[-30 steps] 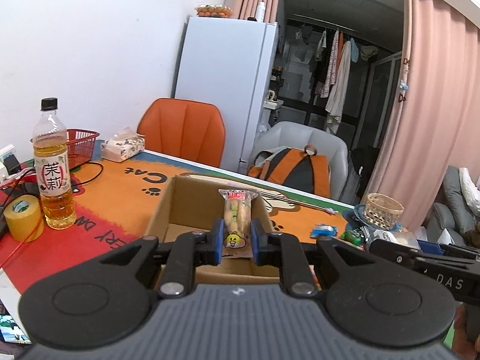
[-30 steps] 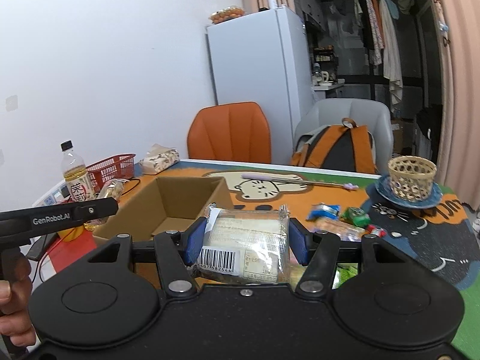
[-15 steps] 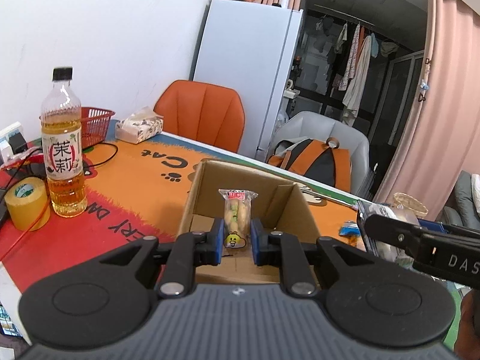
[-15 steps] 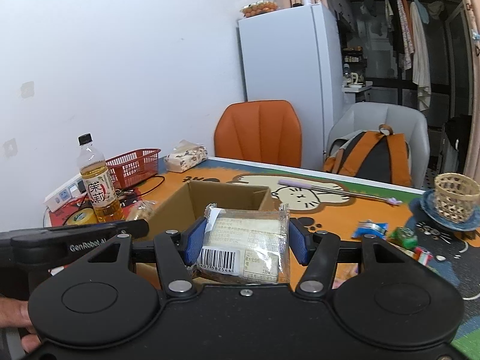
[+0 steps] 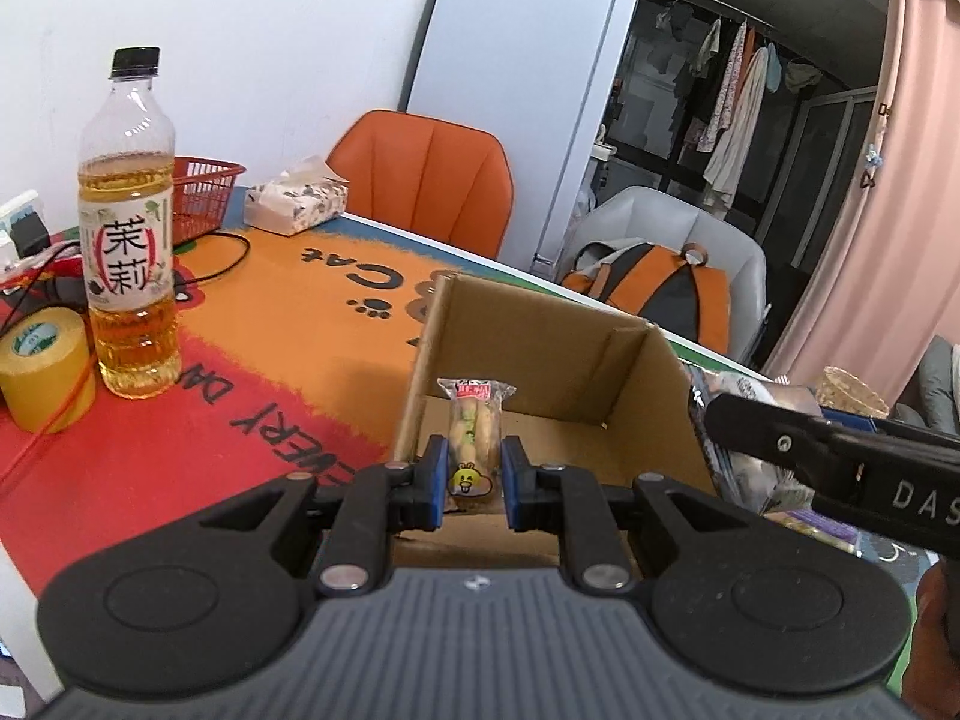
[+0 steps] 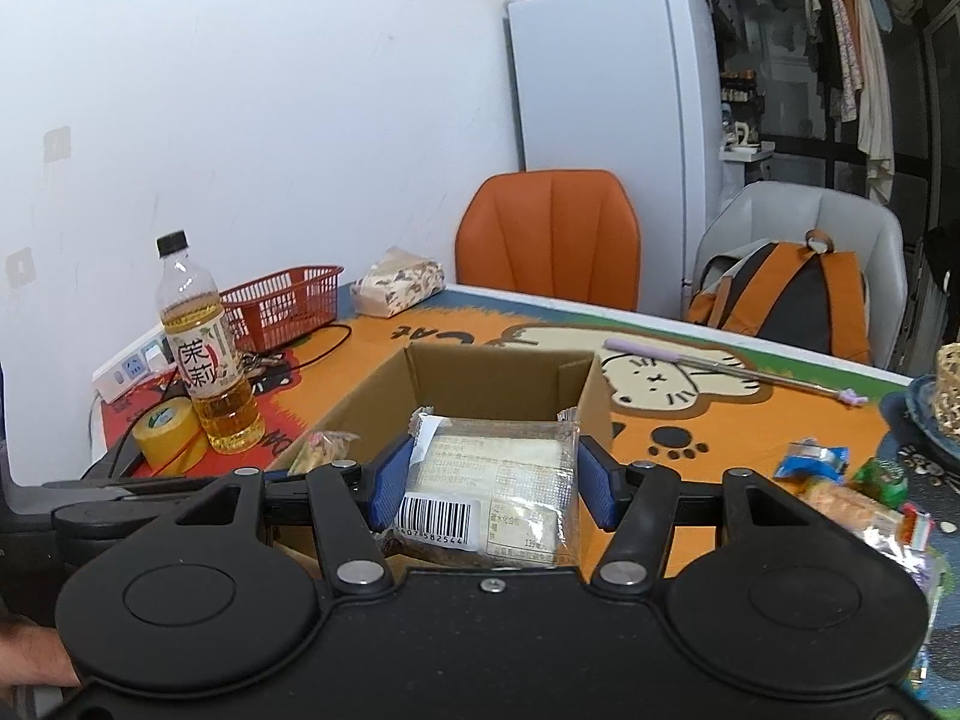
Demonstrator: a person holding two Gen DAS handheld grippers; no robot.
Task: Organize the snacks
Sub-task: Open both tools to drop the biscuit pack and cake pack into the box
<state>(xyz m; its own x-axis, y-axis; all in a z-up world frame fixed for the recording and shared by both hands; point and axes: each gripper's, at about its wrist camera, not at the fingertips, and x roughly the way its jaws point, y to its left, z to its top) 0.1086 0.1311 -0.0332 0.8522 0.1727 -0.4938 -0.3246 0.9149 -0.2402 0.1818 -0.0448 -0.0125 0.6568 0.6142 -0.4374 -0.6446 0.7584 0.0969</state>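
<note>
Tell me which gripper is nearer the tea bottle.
Left. The left gripper is just right of the tea bottle; the right gripper is farther right, beyond the left one.

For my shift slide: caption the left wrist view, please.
Left hand-held gripper shut on a slim snack pack over the open cardboard box, tea bottle at left.

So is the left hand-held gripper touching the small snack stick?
Touching. The left wrist view shows the left hand-held gripper with both blue pads pressed against the sides of the snack stick, no gap.
</note>
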